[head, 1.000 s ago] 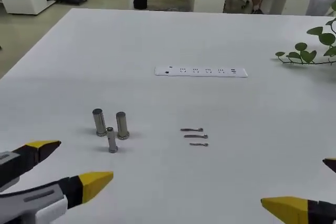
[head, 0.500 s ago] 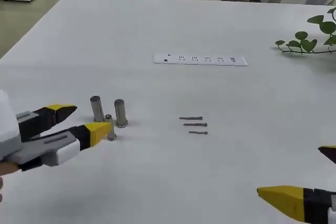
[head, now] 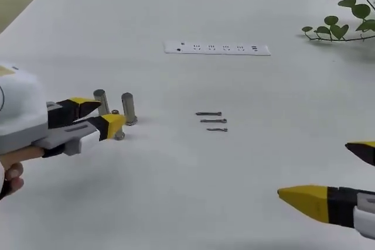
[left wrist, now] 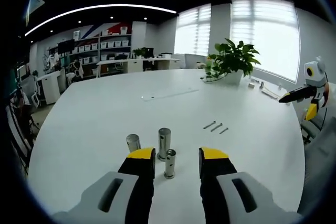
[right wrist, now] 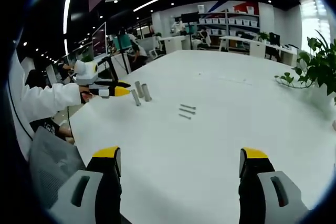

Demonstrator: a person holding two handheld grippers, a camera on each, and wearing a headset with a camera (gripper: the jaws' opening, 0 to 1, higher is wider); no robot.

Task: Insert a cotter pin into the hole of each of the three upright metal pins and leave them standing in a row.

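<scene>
Left tool and right tool grey-white, black jaws tipped yellow; white sleeve, perhaps a lab coat.

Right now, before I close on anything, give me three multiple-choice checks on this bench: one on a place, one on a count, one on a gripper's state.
1. Where are the cotter pins?
A. Loose on the table, apart from the metal pins
B. Pushed through the pin holes
C. In a tray

2. How many metal pins stand upright?
A. Two
B. Five
C. Three

3. What state is the left gripper in?
A. Shut on a cotter pin
B. Open, facing the metal pins
C. Shut on a metal pin

Answers:
1 A, they lie side by side on bare tabletop.
2 C, the left gripper view shows three standing together.
3 B, there is a clear gap between its yellow tips.
</scene>
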